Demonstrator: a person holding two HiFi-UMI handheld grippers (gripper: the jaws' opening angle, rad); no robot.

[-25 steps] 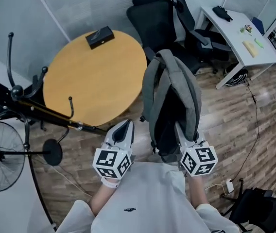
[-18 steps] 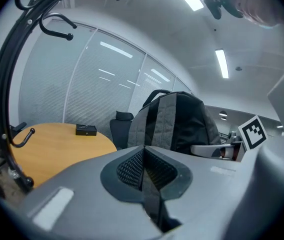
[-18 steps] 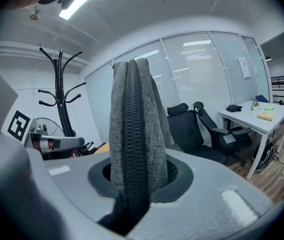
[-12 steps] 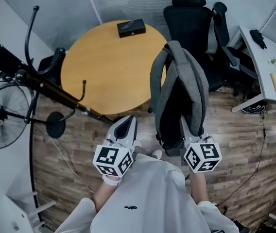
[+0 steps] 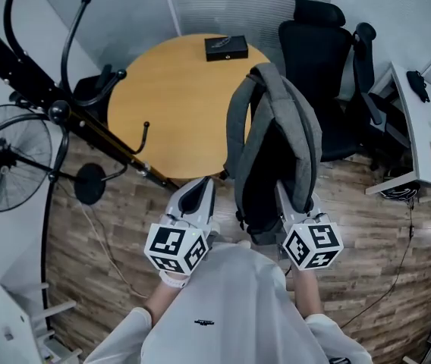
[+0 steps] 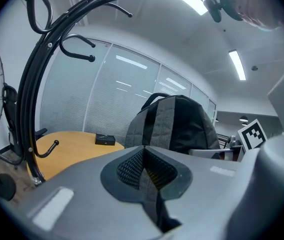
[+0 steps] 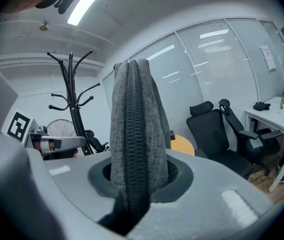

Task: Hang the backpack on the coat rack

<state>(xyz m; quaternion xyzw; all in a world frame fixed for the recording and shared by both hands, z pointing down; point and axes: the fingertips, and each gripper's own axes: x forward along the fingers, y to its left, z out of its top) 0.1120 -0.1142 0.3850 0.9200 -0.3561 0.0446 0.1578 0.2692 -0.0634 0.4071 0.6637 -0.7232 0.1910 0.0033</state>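
Note:
The grey and black backpack point(image 5: 272, 150) hangs upright in front of me, its straps arching over the top. My right gripper point(image 5: 285, 196) is shut on a grey webbed strap point(image 7: 134, 134) that rises straight out of its jaws. To the left of the bag, my left gripper point(image 5: 199, 192) is shut with nothing in it; its view shows the backpack point(image 6: 174, 124) close on its right. The black coat rack point(image 5: 56, 108) leans across the left side, with curved hooks point(image 6: 77, 46) high above the left gripper. The coat rack point(image 7: 72, 99) also stands left of the strap.
A round wooden table point(image 5: 170, 105) with a small black box point(image 5: 227, 48) stands behind the bag. A black office chair point(image 5: 322, 59) is at the right, a white desk point(image 5: 428, 120) beyond it. A floor fan point(image 5: 3, 161) stands by the rack. Cables lie on the wooden floor point(image 5: 109, 256).
The scene has swung round: the coat rack and fan have come further into view at the left, the desk has slid off to the right. The backpack stays in the right gripper.

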